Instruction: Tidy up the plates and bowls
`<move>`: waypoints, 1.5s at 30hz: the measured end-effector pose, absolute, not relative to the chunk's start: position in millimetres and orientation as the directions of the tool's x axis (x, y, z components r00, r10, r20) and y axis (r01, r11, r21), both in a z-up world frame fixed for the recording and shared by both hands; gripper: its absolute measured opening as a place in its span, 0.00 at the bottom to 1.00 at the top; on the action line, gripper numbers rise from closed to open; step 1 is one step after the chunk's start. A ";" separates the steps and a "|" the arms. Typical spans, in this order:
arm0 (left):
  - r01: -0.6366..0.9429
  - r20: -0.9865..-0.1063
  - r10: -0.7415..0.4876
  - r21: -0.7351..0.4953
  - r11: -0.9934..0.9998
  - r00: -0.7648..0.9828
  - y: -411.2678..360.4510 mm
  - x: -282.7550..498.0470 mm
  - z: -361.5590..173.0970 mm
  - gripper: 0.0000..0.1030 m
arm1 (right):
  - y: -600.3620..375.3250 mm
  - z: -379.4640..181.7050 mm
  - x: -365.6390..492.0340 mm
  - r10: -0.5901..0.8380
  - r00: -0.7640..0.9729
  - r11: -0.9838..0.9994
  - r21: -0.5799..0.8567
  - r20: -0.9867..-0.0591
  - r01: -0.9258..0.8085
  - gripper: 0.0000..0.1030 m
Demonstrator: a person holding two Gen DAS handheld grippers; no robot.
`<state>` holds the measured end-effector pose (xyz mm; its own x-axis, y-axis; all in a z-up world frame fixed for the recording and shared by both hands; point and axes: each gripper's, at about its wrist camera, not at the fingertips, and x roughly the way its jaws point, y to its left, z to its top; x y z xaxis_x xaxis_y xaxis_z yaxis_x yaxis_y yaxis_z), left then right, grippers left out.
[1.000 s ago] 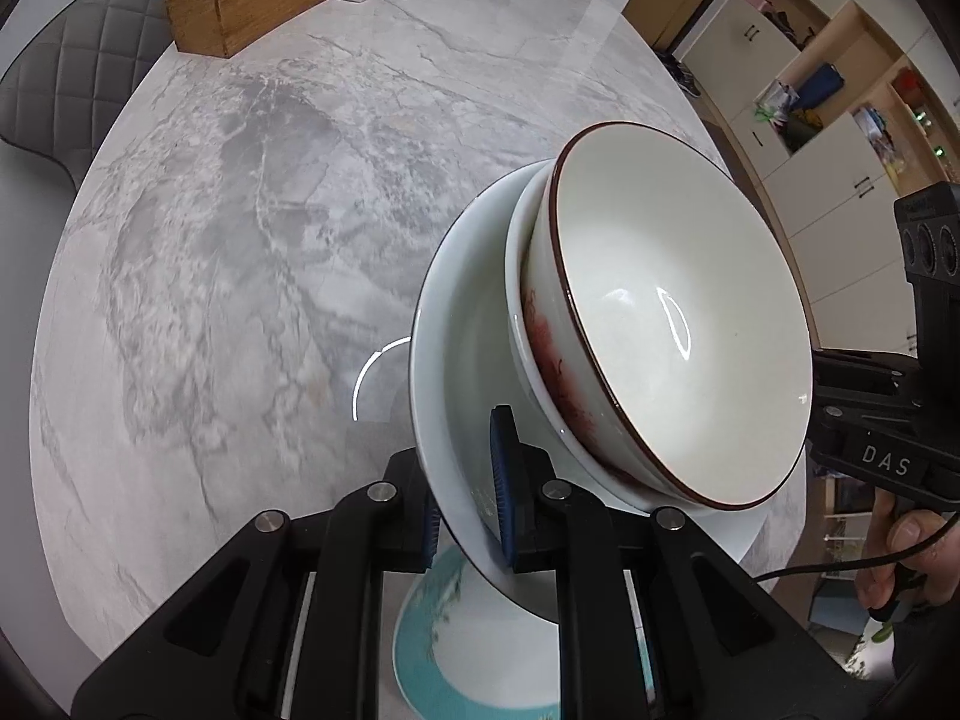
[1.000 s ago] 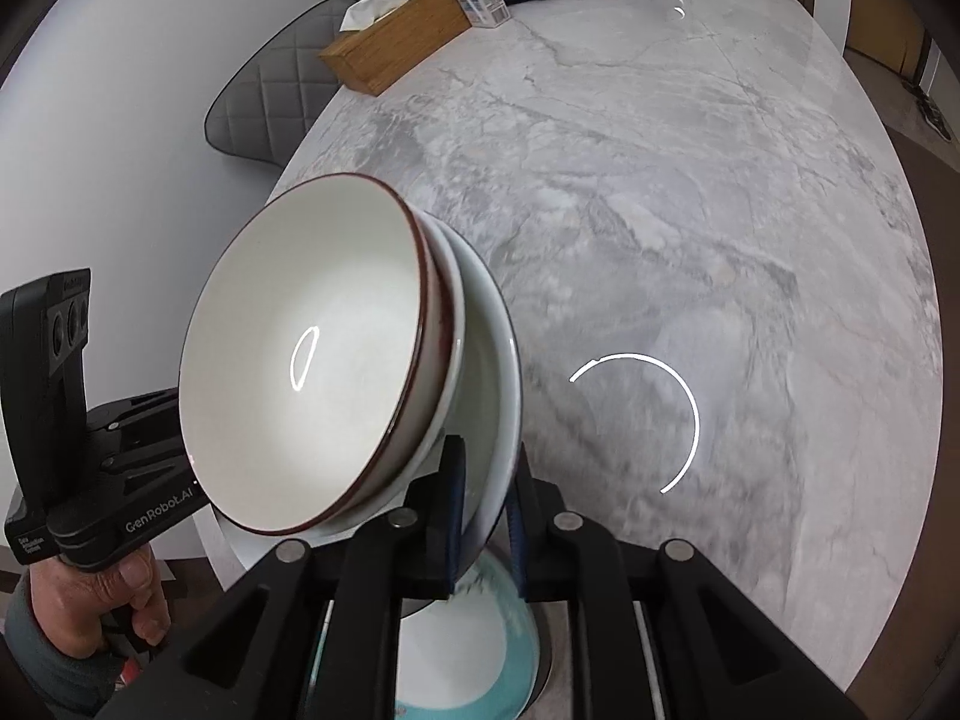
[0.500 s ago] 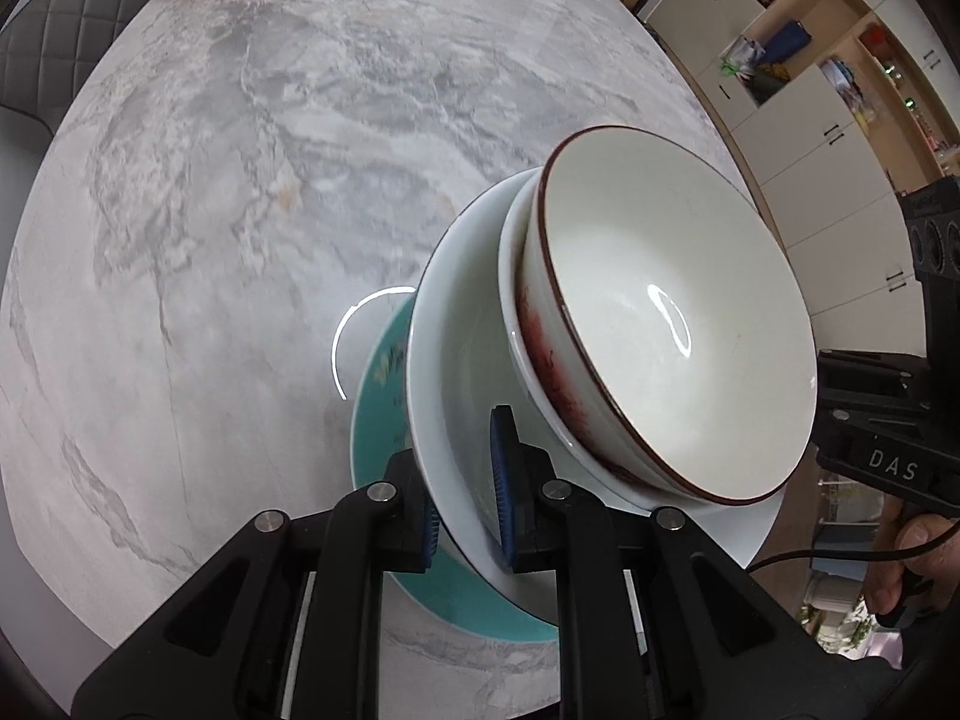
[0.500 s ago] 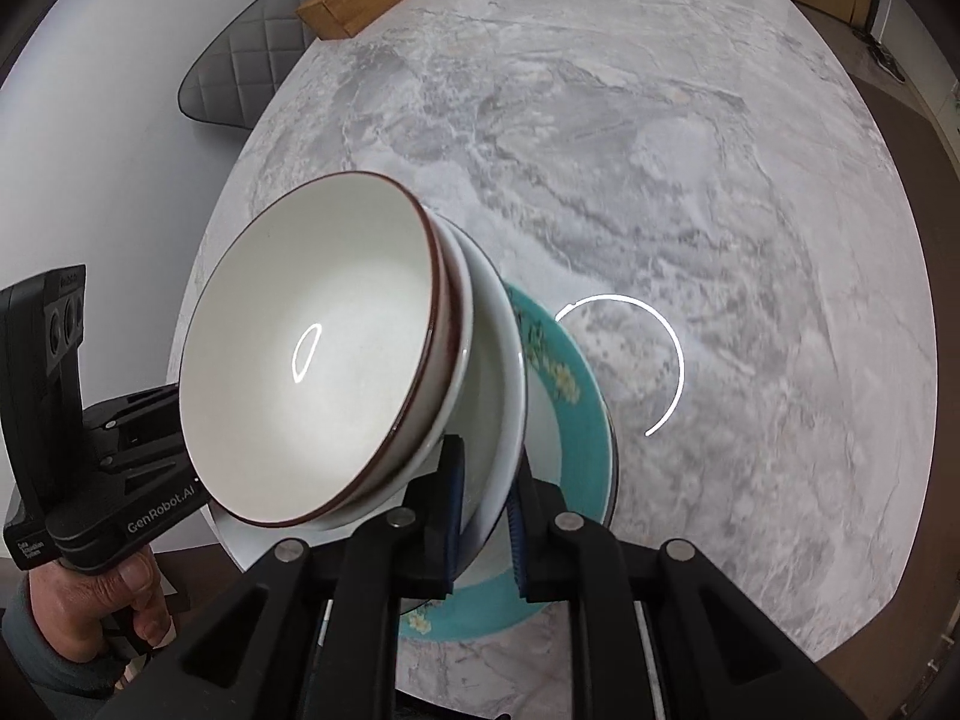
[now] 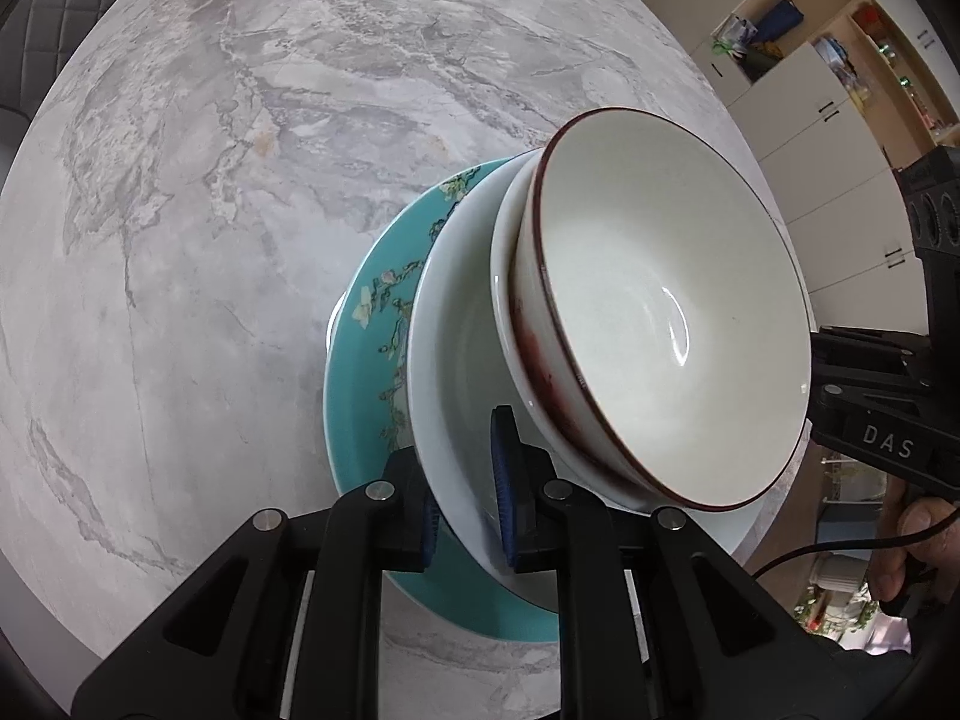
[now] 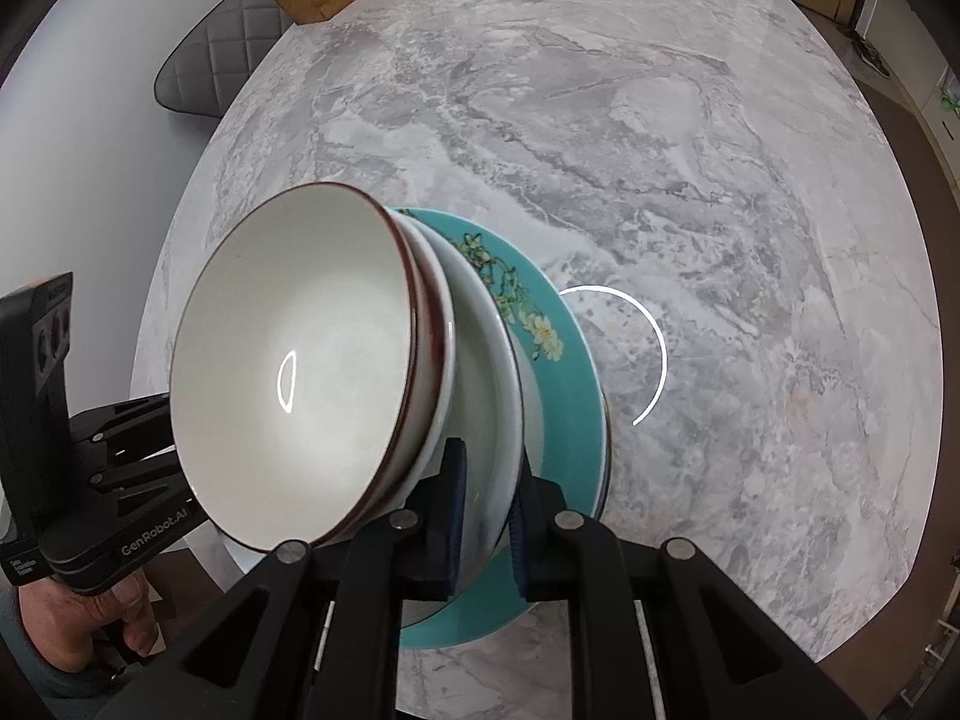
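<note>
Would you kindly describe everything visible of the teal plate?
The teal plate is a glossy, ceramic-looking dish with a turquoise rim bearing a branch of pale blossoms. It lies lowest, on the marble table near its edge, largely hidden by the white plate held above it. Whether the two touch cannot be told.

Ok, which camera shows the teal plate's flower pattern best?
The left wrist view: the teal plate shows a long flowered stretch of rim beside the white plate. The right wrist view shows only a shorter flowered arc.
</note>
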<state>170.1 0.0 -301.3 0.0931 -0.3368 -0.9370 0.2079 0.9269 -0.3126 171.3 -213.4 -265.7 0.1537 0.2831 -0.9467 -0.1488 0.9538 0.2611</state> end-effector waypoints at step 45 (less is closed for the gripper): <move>-0.097 -0.883 -0.062 -0.120 0.988 0.465 31.8 19.8 -90.3 0.99 | -223.9 -75.3 31.0 0.285 0.622 0.958 0.197 -0.729 -0.209 0.82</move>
